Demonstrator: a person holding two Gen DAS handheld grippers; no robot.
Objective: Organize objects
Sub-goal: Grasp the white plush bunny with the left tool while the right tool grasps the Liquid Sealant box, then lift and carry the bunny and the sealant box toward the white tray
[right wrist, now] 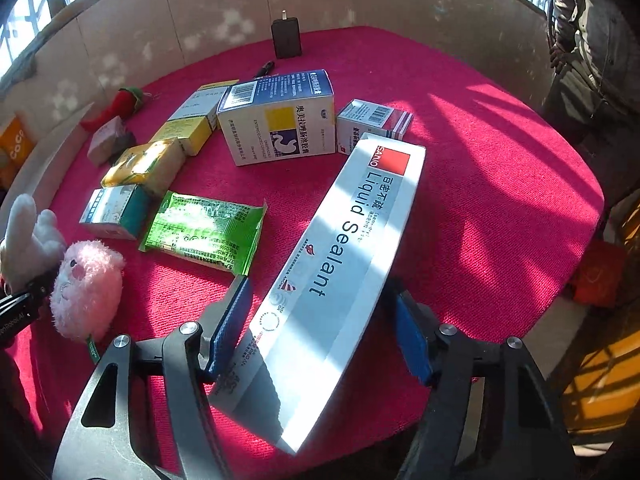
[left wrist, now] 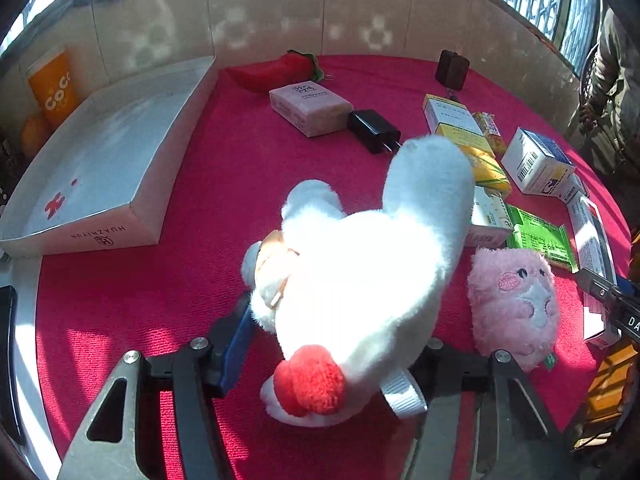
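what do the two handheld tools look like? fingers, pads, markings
Both match. Left tool: grey metal fingers with triangular cut-outs, black linkage bars, round silver pivot bolts, blue ribbed pads. Right tool: the same grey cut-out fingers, black links and blue pads. Each body carries white lettering, only partly readable. No cables or sleeves visible.

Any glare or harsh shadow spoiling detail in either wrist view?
Left wrist view: sunlight blows out the white plush rabbit, erasing its fur detail. Right wrist view: striped shadows cross the Liquid Sealant box and the red cloth, yet the print stays readable. Both views bend strongly at the edges.
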